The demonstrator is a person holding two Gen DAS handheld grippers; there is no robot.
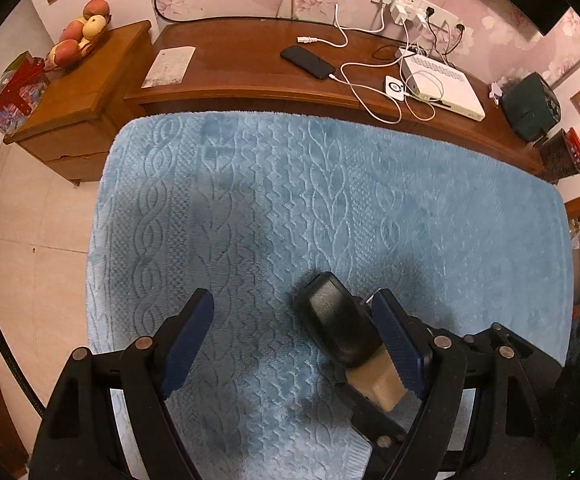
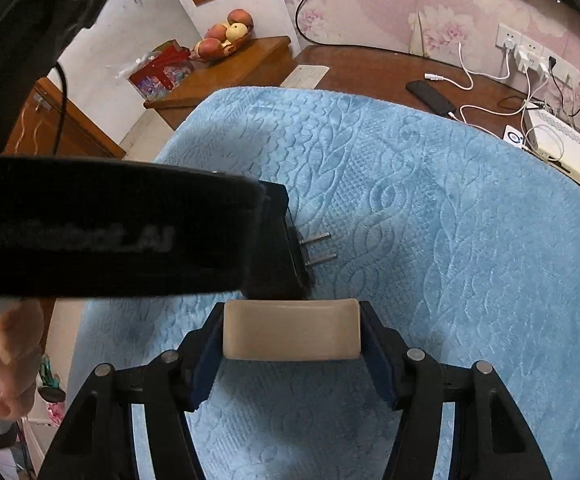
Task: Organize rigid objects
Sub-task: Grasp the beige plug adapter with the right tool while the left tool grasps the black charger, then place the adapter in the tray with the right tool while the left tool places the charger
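Observation:
A blue knitted blanket [image 1: 330,184] covers the work surface. My right gripper [image 2: 292,320] is shut on a beige rectangular block [image 2: 292,330], with a blue pad pressed on each end, low over the blanket. A black plug adapter [image 2: 277,240] with two metal prongs sits just beyond the block. In the left wrist view the adapter [image 1: 336,322] lies against the inner side of the right-hand finger [image 1: 398,344] and overlaps the far end of the block [image 1: 378,384]. My left gripper [image 1: 293,300] is open; its left pad [image 1: 189,340] stands far from the adapter.
A wooden desk [image 1: 241,80] behind the blanket holds a black phone [image 1: 308,62], white cables, a white box [image 1: 446,84] and a paper card. A side cabinet [image 1: 81,92] carries fruit and a red box. Tiled floor lies to the left. A person's hand [image 2: 5,368] shows at lower left.

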